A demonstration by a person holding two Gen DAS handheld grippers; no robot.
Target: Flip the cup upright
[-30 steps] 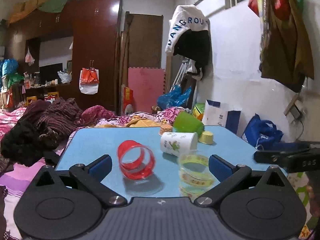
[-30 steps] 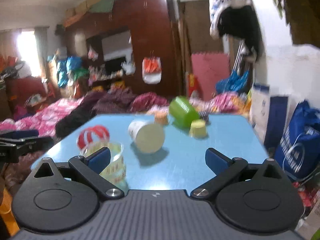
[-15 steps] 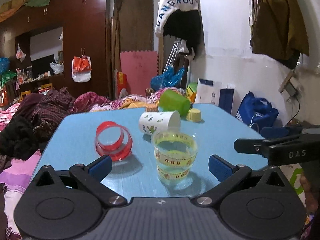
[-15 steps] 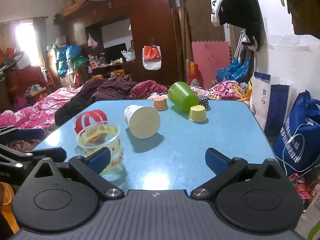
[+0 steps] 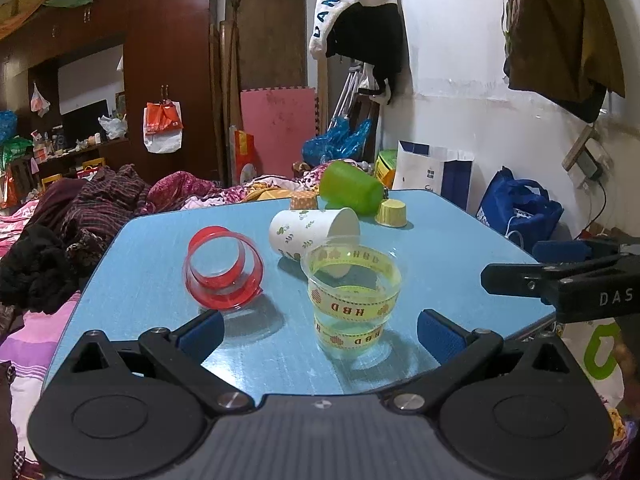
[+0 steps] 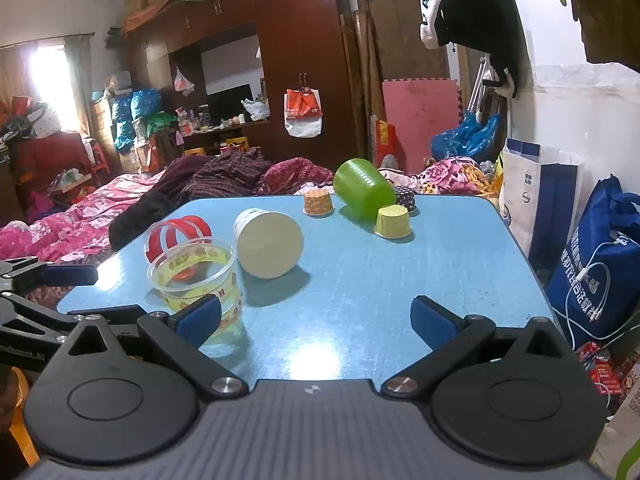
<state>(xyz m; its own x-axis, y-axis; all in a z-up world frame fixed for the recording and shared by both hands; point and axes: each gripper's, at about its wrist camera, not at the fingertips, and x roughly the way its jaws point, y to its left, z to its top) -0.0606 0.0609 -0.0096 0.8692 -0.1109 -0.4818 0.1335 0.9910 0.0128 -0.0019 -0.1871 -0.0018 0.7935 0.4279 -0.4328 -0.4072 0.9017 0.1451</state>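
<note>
A clear cup with yellow HBD bands stands upright on the blue table, just ahead of my open, empty left gripper. A clear cup with red bands lies on its side to its left. A white paper cup lies on its side behind them, and a green cup lies at the far edge. My right gripper is open and empty; the yellow-banded cup is by its left finger, the white cup ahead. The right gripper also shows in the left wrist view.
Small paper cupcake cups sit upside down near the far edge: yellow, orange, dark dotted. A bed with heaped clothes lies left of the table. Bags stand on the floor to the right.
Both grippers have drawn back and steadied. The yellow-banded cup now stands free on the table ahead of the left gripper, further from the jaws than before.
</note>
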